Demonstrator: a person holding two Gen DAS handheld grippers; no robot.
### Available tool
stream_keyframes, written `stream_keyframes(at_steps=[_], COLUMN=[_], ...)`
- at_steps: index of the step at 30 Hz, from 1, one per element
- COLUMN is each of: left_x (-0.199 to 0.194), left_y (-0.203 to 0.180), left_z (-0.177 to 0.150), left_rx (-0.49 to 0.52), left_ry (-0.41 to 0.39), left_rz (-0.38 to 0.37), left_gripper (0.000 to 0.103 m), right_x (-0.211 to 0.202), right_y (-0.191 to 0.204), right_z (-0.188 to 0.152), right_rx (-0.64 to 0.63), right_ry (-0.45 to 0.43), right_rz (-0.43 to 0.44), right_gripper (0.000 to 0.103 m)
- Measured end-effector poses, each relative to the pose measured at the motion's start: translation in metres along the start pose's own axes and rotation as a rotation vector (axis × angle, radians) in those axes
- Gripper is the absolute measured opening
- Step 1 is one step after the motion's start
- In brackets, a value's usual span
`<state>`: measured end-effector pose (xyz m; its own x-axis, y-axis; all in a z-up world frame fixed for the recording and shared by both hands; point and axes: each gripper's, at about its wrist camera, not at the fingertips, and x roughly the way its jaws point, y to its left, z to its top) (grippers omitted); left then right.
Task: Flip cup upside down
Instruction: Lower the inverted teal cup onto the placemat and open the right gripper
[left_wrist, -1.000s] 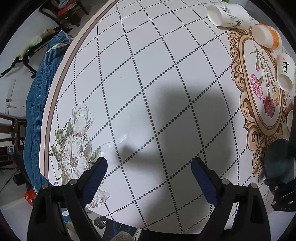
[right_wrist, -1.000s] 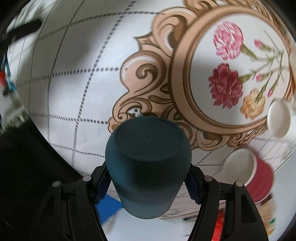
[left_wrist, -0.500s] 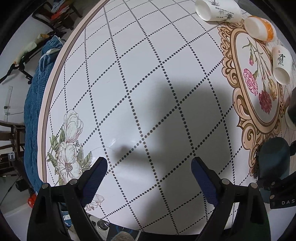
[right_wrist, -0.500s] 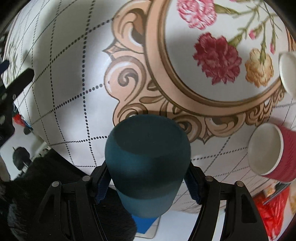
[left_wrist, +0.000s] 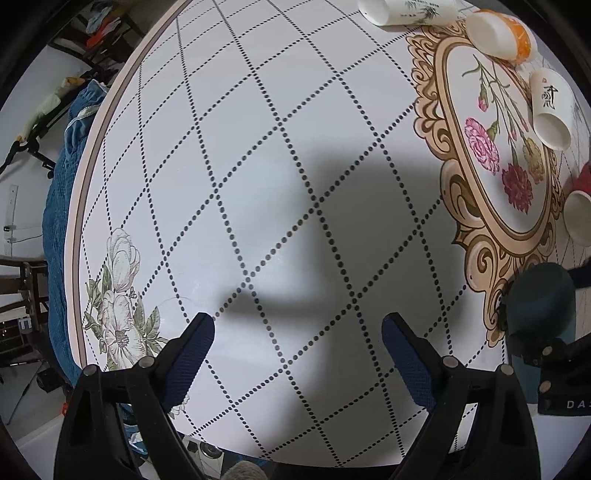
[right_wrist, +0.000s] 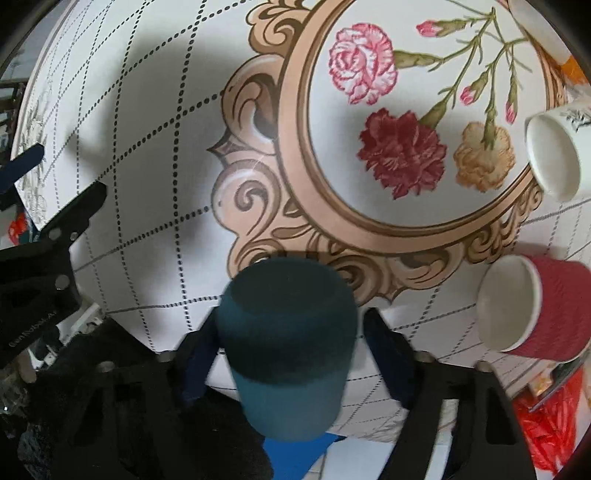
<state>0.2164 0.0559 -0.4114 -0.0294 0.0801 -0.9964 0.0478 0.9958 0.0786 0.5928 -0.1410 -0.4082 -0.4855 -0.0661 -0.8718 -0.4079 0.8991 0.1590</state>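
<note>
My right claw (right_wrist: 288, 354) pinches the cup (right_wrist: 286, 332) base-forward above the surface (right_wrist: 147, 147), ready to set down inverted; left claw (left_wrist: 297, 350) idles spread.

A round white tabletop (left_wrist: 229, 155) carries a dotted diamond grid, a flower print near its left edge and an ornate oval floral medallion (right_wrist: 413, 122). Four paper cups lie on their sides around the medallion: a tall white cup (left_wrist: 402, 11), an orange cup (left_wrist: 498, 35), a small white cup (left_wrist: 550, 107) and a red ribbed cup (right_wrist: 535, 306).
</note>
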Motion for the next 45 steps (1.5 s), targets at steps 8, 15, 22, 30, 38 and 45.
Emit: stream_keyframes(at_steps=[8, 15, 22, 30, 38, 45], left_x=[0.002, -0.003, -0.010, -0.007, -0.018, -0.046], left_y=[-0.013, -0.004, 0.008, 0.002, -0.022, -0.029], left_z=[0.004, 0.019, 0.041, 0.052, 0.026, 0.011], left_rx=[0.003, -0.046, -0.073, -0.048, 0.015, 0.029], left_ry=[0.016, 0.020, 0.005, 0.003, -0.061, -0.134], left_rz=[-0.013, -0.029, -0.016, 0.002, 0.020, 0.028], left_gripper=[0.093, 0.093, 0.093, 0.093, 0.093, 0.100], right_x=[-0.026, -0.082, -0.119, -0.100, -0.085, -0.085], right_y=[-0.005, -0.028, -0.038, -0.018, -0.014, -0.012], right_z=[-0.040, -0.061, -0.055, -0.044, -0.065, -0.090], right_rx=[0.075, 0.170, 0.278, 0.277, 0.304, 0.399], right_ry=[-0.159, -0.478, -0.787, -0.902, -0.852, -0.833], right_rz=[0.050, 0.063, 0.003, -0.067, -0.033, -0.029], right_gripper=[0.071, 0.071, 0.071, 0.071, 0.071, 0.092])
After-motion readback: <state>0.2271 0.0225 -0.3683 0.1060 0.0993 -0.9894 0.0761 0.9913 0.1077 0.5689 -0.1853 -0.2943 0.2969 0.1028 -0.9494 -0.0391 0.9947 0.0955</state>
